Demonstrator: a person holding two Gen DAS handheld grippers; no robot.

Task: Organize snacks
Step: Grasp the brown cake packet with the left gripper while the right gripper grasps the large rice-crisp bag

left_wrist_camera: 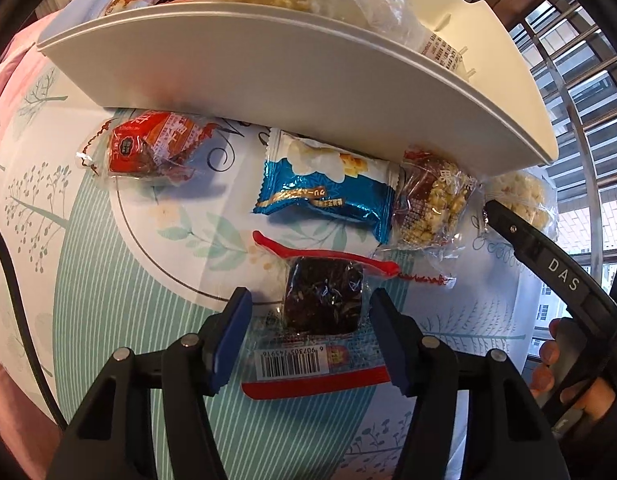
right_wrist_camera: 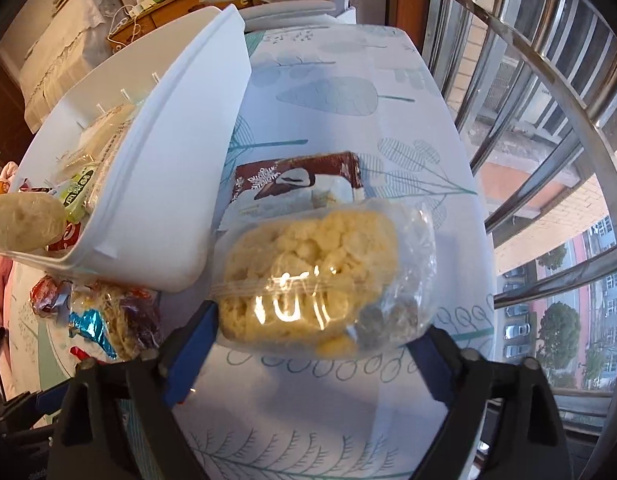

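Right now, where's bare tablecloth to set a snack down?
Free: the tablecloth beyond the brown snack pack, right of the white bin, and the stretch left of the red packet. Crowded: the row along the bin's front, from the blue packet to the puffed-rice cake.

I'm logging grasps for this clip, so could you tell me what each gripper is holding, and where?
The left gripper is open around the dark snack bar, not touching it. The right gripper straddles the puffed rice pack; whether it grips cannot be told.
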